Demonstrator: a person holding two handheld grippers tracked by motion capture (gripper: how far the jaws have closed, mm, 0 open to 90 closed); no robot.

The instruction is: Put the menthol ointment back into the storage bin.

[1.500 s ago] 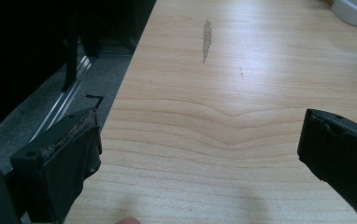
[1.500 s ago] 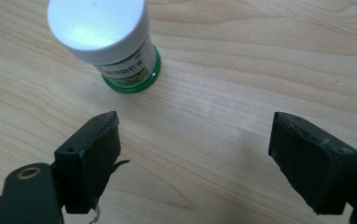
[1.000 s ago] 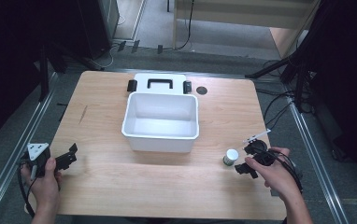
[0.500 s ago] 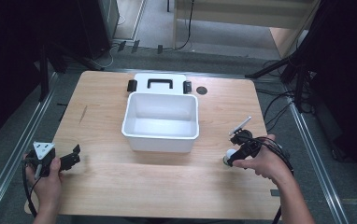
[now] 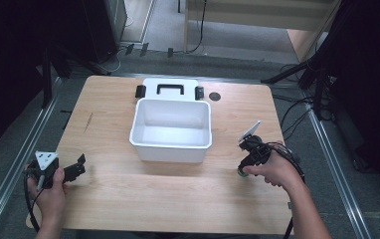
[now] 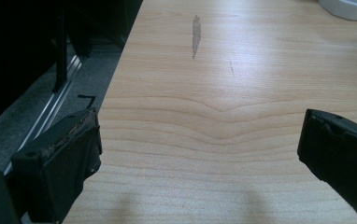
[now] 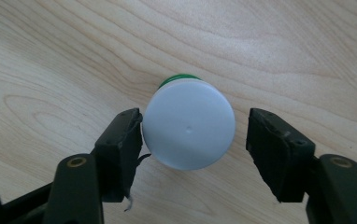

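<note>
A small bottle with a white cap and green body (image 7: pixel 188 128) stands upright on the wooden table, at its right side in the high view (image 5: pixel 241 173). My right gripper (image 7: pixel 195 135) points straight down over it and is open. Its jaws flank the cap; one jaw is at the cap's edge and a gap remains at the other. In the high view the right gripper (image 5: pixel 243 167) covers most of the bottle. My left gripper (image 5: pixel 81 165) rests near the table's front left corner. It is open over bare wood (image 6: pixel 200 154) and holds nothing.
A white rectangular bin (image 5: pixel 170 149) sits in the middle of the table, with nothing visible inside. Its white lid (image 5: pixel 148 88), with a black handle (image 5: pixel 170 88) and clips, lies flat behind it. A small black disc (image 5: pixel 214 96) lies at the back right. The table's left edge drops to a metal rail (image 6: pixel 55 105).
My right gripper has swung left and tipped down over the bottle, so its jaws now straddle the cap. The left gripper has shifted slightly toward the front.
</note>
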